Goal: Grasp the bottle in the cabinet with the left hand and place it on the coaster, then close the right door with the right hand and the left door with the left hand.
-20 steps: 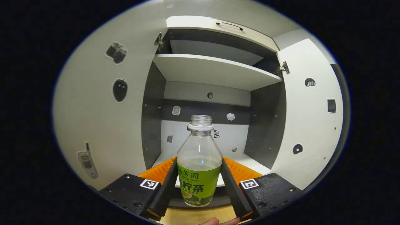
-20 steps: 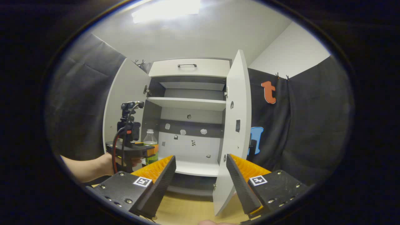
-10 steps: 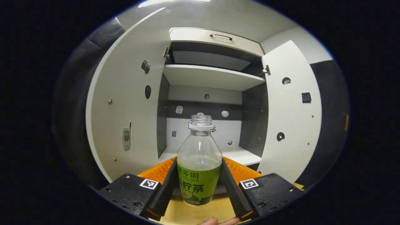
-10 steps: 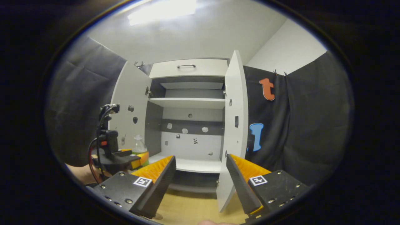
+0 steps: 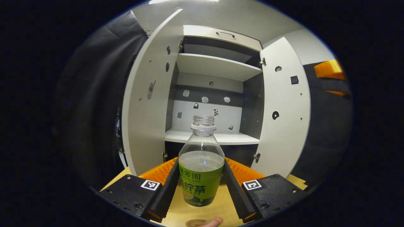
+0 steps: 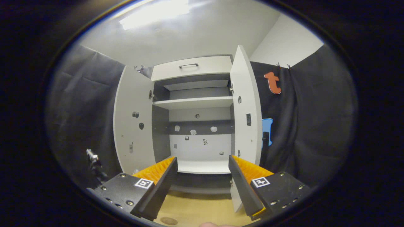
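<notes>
In the left gripper view, the left claw (image 5: 201, 186) grips a clear plastic bottle with a green label (image 5: 201, 170), upright above the wooden desk (image 5: 221, 201), in front of the open white cabinet (image 5: 217, 66). A round brown coaster (image 5: 194, 223) lies just below. In the right gripper view, the right claw (image 6: 202, 176) is released, empty, facing the right door (image 6: 247, 119).

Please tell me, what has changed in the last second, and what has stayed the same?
The left gripper has pulled back from the white cabinet, carrying the clear plastic bottle with the green label out over the wooden tabletop; the round coaster now appears below it. The grip on the bottle stayed, the right gripper stayed open, and both cabinet doors stayed open.
</notes>
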{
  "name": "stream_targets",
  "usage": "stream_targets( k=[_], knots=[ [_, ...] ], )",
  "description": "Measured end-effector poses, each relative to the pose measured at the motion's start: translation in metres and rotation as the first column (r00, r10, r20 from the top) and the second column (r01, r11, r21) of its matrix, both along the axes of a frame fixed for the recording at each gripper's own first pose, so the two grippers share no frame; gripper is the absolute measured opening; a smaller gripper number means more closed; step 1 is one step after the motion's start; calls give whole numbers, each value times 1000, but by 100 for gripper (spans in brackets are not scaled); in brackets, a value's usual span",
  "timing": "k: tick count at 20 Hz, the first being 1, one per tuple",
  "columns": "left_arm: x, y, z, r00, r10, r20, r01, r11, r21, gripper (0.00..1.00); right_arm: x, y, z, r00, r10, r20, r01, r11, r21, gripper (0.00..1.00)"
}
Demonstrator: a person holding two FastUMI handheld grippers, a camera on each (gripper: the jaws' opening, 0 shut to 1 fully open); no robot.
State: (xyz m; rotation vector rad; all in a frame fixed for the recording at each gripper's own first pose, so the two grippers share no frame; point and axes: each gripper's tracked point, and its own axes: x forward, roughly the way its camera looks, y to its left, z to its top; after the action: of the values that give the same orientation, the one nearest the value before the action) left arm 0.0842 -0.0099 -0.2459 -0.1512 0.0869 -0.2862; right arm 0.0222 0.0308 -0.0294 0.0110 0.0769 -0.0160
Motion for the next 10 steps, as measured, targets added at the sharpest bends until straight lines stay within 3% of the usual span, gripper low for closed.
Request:
stream_targets(
  k=[3,10],
  knots=[
    [-20,4,-48,1000,17,-26,-16,999,35,81,11,5,2,1000,3,10,-4,1000,10,98],
    [-57,-8,-138,990,-39,-132,54,992,111,81,32,29,-30,998,50,-30,-52,997,-52,98]
  ],
)
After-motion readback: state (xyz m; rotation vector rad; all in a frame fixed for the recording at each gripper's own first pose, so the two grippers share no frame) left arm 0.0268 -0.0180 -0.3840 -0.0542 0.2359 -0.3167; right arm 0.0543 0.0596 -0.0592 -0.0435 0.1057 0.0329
